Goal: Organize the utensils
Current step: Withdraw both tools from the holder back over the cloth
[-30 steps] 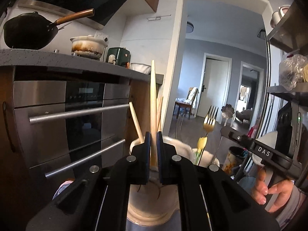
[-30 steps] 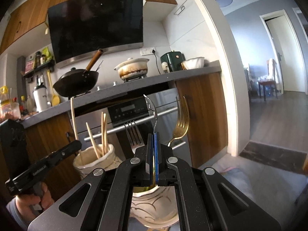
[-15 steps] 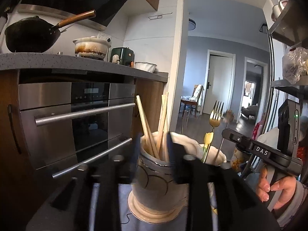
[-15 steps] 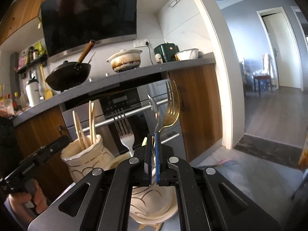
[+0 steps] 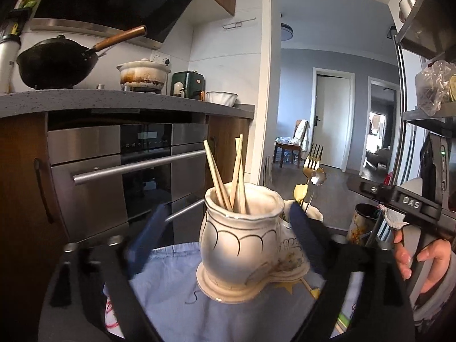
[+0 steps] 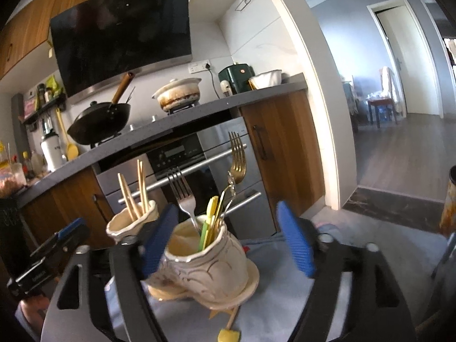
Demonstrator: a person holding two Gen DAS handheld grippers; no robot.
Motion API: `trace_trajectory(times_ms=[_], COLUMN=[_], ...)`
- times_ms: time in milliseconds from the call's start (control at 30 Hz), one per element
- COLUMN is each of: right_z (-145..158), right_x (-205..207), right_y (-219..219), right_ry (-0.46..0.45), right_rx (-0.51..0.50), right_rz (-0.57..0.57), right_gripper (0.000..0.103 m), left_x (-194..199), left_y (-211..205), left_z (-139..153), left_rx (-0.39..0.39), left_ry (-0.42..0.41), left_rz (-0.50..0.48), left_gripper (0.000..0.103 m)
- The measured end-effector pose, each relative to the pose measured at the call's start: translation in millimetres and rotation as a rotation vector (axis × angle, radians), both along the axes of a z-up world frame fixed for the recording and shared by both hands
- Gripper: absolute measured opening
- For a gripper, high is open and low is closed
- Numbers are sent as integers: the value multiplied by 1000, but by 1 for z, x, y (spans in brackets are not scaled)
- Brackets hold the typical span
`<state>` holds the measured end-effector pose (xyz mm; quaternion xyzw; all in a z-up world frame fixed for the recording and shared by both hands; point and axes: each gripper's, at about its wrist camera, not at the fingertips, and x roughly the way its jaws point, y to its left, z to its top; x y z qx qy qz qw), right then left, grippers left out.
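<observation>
A cream ceramic double holder (image 5: 242,245) stands on a light blue cloth (image 5: 176,290). Its near pot in the left wrist view holds several wooden chopsticks (image 5: 236,171). The other pot (image 6: 208,256) holds a silver fork (image 6: 182,193), a gold fork (image 6: 238,156), a silver spoon (image 6: 231,188) and yellow and green handled utensils (image 6: 209,219). My left gripper (image 5: 222,225) is open and empty, its jaws on either side of the chopstick pot. My right gripper (image 6: 228,236) is open and empty around the fork pot.
A yellow-ended utensil (image 6: 228,333) lies on the cloth in front of the holder. Behind stand an oven (image 5: 128,171) and a counter with a black wok (image 5: 57,62) and a white pot (image 5: 142,75). A shelf rack (image 5: 427,114) stands at the right.
My left gripper let go of a chopstick, now in the pot, and opened wide. My right gripper let go of the spoon in the other pot and opened. Both pulled back.
</observation>
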<state>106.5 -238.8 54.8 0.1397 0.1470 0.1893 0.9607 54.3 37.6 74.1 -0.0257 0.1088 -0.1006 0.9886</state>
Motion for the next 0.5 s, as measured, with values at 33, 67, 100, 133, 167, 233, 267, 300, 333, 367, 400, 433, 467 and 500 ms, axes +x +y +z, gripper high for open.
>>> trace_trajectory(times_ms=[33,67,100,133,167,233,267,300,333,367,400,433,467,500], right_z=[0,-1,-3,-5,-9,-16,-20,-26,-30,-35,-39,-43,-46,-50], right_x=[-4,-8,-12,-15,-19,-25,-28,-30,-32,-35,-37,-38,-40,-41], right_y=[-2,-3,-3,-2,-2,-3,-3,-3,-4,-4,-6,-6,-6,-6], right_ry=[10,19,34,48,65,94,113,134,147,166,179,192,204,216], right_rx=[-3,-10,-24,-35,-49,-67,-77,-87,-93,-103,-110,-116,-121,-127], right_rz=[2,1,1,2,1,-1,-2,-4,-4,-7,-12,-15,-16,-16], right_gripper=[85,87,88,89,89,89,89,89,89,89,89,89,89,89], left_x=[-3,-8,-10,-13,-16,-21,-23,-25,-26,-27,-27,-27,-26,-27], left_y=[0,0,0,0,0,0,0,-1,-1,-2,-3,-4,-4,-4], left_z=[0,-1,-3,-5,-8,-16,-21,-26,-30,-36,-40,-46,-49,-53], left_rx=[-1,-1,0,3,7,9,5,2,3,12,19,23,18,4], left_ry=[-1,1,7,17,32,63,85,105,118,139,151,176,191,210], left_rz=[7,10,8,3,-2,-13,-19,-22,-24,-27,-23,-18,-21,-29], left_gripper=[98,98,98,98,98,98,98,98,98,98,98,98,98,98])
